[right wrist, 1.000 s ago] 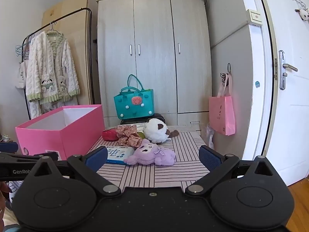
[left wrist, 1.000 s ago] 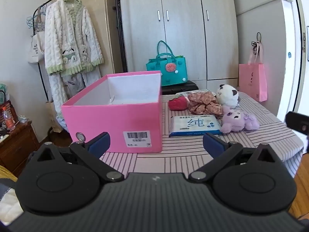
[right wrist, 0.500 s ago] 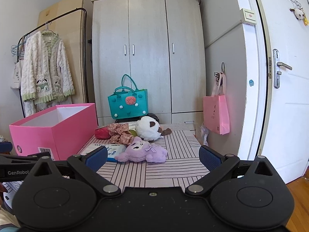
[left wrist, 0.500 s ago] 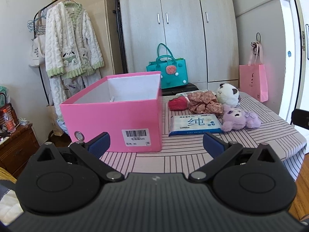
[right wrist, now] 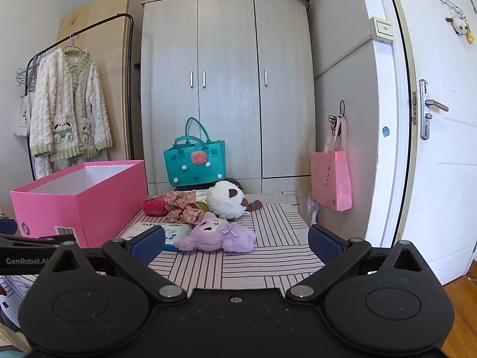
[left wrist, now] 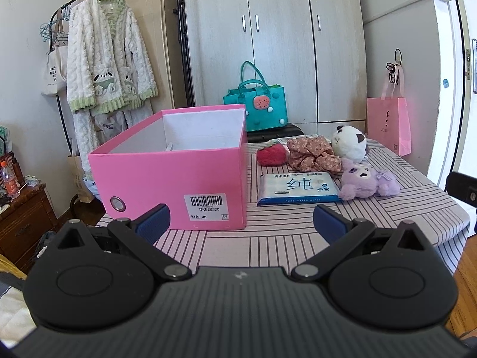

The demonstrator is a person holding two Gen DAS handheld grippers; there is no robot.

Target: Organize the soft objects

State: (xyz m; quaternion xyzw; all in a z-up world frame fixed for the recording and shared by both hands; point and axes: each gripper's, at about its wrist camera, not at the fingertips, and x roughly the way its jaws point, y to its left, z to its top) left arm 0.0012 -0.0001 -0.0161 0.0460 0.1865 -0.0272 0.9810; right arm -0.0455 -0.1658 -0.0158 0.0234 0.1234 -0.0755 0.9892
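An open pink box [left wrist: 179,176] [right wrist: 80,197] stands on the left of a striped table [left wrist: 298,238]. To its right lie a red plush strawberry [left wrist: 271,154] [right wrist: 153,206], a floral fabric scrunchie [left wrist: 313,155] [right wrist: 182,205], a white panda plush [left wrist: 348,143] [right wrist: 225,200], a purple plush [left wrist: 363,180] [right wrist: 217,235] and a pack of wet wipes [left wrist: 298,189] [right wrist: 167,231]. My left gripper [left wrist: 241,222] hovers open over the table's near edge, in front of the box. My right gripper [right wrist: 237,243] is open, short of the purple plush. Neither holds anything.
A teal felt bag [left wrist: 258,110] sits behind the table before a grey wardrobe [right wrist: 226,89]. A pink paper bag [right wrist: 332,179] hangs at right beside a white door [right wrist: 441,149]. A clothes rack with a fluffy robe [left wrist: 104,59] stands left, above a wooden cabinet [left wrist: 21,220].
Both views shifted slightly: the left gripper edged left and a little nearer the box, the right gripper's view dropped and turned left. Both stayed open; no object moved.
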